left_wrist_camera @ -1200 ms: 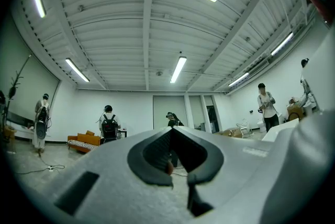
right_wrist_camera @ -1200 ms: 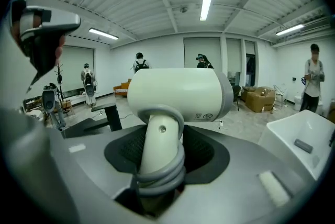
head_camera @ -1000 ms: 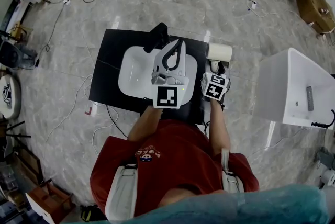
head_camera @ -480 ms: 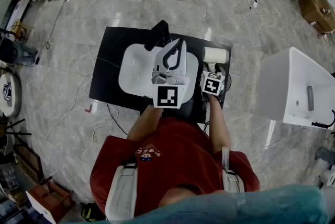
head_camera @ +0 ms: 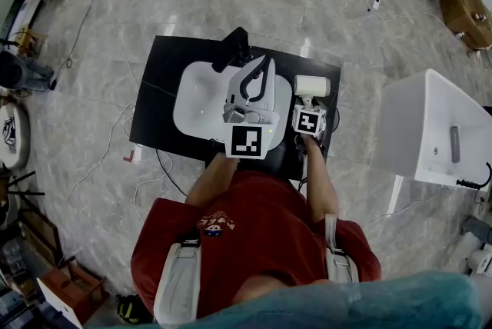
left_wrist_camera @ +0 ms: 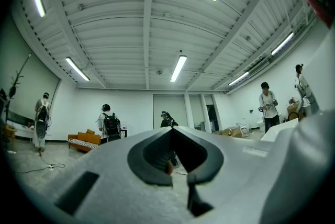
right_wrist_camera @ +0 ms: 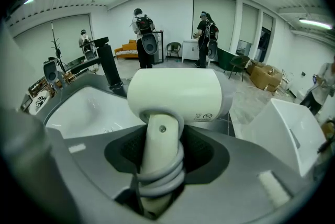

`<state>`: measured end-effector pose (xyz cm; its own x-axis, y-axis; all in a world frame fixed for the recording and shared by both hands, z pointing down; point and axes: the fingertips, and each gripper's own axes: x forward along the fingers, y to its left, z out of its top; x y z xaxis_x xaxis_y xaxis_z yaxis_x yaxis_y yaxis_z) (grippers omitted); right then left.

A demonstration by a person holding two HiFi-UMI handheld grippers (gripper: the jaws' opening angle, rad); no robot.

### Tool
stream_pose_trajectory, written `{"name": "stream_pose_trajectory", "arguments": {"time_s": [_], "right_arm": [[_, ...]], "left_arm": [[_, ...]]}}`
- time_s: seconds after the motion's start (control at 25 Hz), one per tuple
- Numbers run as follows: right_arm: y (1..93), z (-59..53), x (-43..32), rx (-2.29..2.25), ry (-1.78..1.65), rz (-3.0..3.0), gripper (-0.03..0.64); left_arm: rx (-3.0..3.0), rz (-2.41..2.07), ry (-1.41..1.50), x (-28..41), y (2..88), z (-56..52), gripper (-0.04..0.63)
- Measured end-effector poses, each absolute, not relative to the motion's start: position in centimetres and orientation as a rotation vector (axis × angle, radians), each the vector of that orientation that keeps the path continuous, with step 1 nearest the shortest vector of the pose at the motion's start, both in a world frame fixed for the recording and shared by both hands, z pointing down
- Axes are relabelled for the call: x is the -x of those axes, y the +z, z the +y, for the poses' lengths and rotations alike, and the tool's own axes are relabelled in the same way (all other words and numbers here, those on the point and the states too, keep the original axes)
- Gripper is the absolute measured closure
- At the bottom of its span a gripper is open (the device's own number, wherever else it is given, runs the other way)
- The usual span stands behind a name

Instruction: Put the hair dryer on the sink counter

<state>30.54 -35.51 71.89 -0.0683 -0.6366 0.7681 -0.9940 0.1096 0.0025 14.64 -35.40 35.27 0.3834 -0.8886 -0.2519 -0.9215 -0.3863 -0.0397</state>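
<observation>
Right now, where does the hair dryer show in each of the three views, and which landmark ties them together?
Head view: hair dryer right of centre, just beyond the right gripper.
Left gripper view: not in it; only ceiling and room.
Right gripper view: hair dryer at centre, its cord-wrapped handle clamped between the jaws.
Shared landmark: the black faucet, left of the dryer in both; absent from the left gripper view.

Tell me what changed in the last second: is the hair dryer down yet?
The right gripper has lowered the hair dryer toward the black sink counter, right of the basin, still clamped on its handle; contact with the counter isn't clear. The left gripper stayed shut and empty above the basin.
</observation>
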Motion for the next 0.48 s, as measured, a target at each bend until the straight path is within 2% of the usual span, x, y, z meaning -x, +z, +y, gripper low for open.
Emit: {"name": "stream_pose_trajectory", "arguments": {"time_s": [0.48], "right_arm": [[75.2, -34.0, -31.2, -1.519, 0.811, -1.655, 0.423]], "left_arm": [[2.466, 1.640, 0.281, -14.4, 35.6, -35.6, 0.598]]}}
